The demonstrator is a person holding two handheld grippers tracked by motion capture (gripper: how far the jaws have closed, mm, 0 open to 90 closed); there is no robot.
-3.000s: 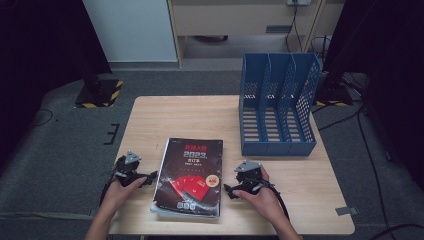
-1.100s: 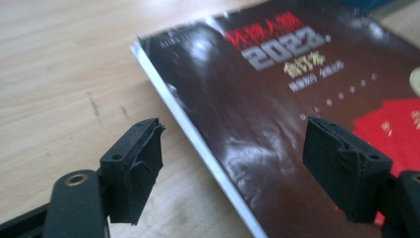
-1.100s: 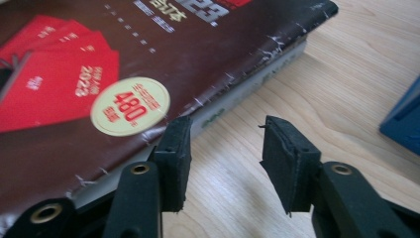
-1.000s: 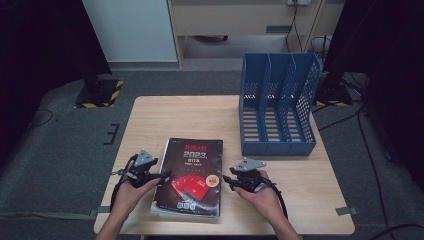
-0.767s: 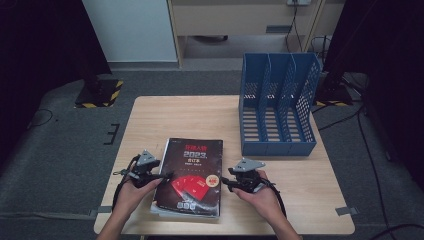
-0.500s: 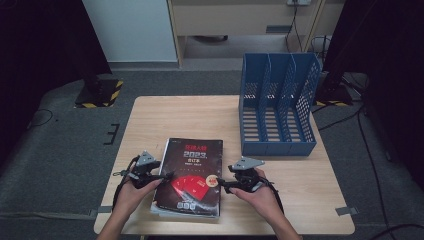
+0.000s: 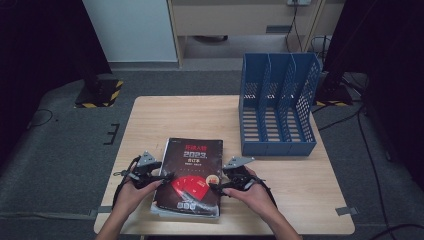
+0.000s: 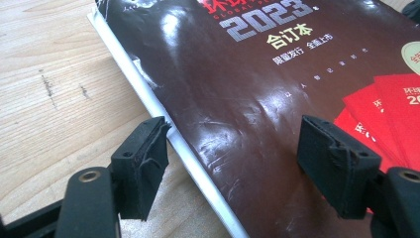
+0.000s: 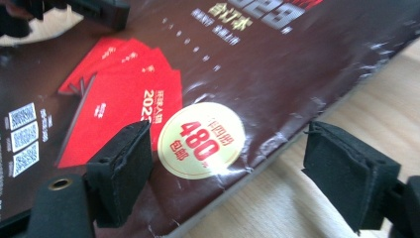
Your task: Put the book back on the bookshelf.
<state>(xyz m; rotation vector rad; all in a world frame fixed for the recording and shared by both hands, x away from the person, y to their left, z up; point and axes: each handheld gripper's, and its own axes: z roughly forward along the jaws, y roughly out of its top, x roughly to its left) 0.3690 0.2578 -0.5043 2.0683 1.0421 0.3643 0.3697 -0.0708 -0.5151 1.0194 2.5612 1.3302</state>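
A thick dark book (image 7: 192, 172) with red cards and "2023" on its cover lies flat near the table's front edge. My left gripper (image 7: 167, 176) sits at its left edge. In the left gripper view the jaws (image 8: 237, 168) stand open across that edge, one pad over the wood, the other over the cover (image 8: 257, 94). My right gripper (image 7: 216, 187) is at the book's right edge. Its jaws (image 9: 235, 171) have just been opening and now stand wide. The cover (image 9: 277, 64) with its yellow round sticker (image 9: 200, 139) lies between them, and the pads do not press it.
A blue three-slot file rack (image 7: 277, 110) stands at the back right of the wooden table (image 7: 160, 120). Bare wood shows left of the book and behind it. Cables and dark stands sit on the grey floor around the table.
Since three seconds ago my left gripper has moved right, from beside the book onto its left edge. The right gripper has stayed at the right edge. The book has not moved.
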